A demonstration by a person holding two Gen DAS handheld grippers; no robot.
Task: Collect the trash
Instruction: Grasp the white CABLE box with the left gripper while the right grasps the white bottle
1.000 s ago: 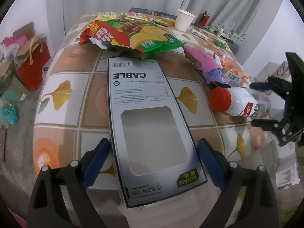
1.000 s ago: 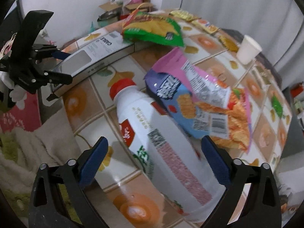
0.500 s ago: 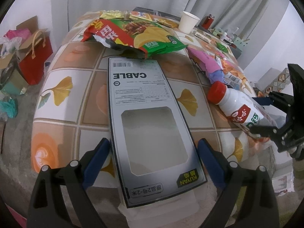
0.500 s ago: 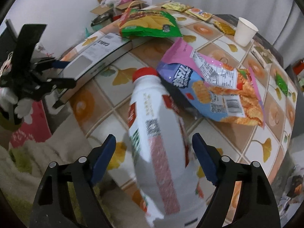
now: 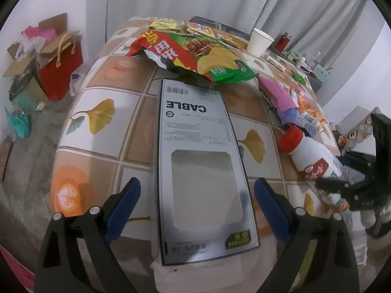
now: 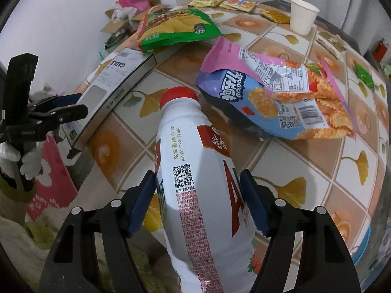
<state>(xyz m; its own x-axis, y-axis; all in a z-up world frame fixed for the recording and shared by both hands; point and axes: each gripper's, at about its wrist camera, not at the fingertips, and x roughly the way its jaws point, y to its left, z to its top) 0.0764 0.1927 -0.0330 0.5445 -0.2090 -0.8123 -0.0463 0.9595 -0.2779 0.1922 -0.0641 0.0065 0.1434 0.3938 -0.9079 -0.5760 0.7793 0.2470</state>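
Claw point(image 5: 196, 200) on my left is wide open, one blue pad point(image 5: 122, 207) on each side of the cable box point(image 5: 195, 146), and neither pad touches it. That flat grey box lies on the worktop point(image 5: 97, 112) with its near end sticking out over the edge. Its long side runs straight away from me, toward the green chip bag point(image 5: 195, 56) that lies over its far end.

On the floor to the left I see a red gift bag point(image 5: 62, 73) and open cardboard boxes point(image 5: 22, 58) by a white wall. The worktop has a cloth of brown and white squares with yellow leaves. Grey curtains point(image 5: 293, 5) hang behind it.

Further right lies a pink and blue snack bag point(image 6: 273, 90), with a white paper cup point(image 6: 301, 15) standing far behind it.

On the right, my other claw point(image 6: 198, 202) is squeezing the white bottle point(image 6: 195, 183) around its body, both pads pressed on it. The bottle sits at the near edge of the worktop. Its long side points away from me, red cap point(image 6: 178, 95) at the far end, close to the snack bag.
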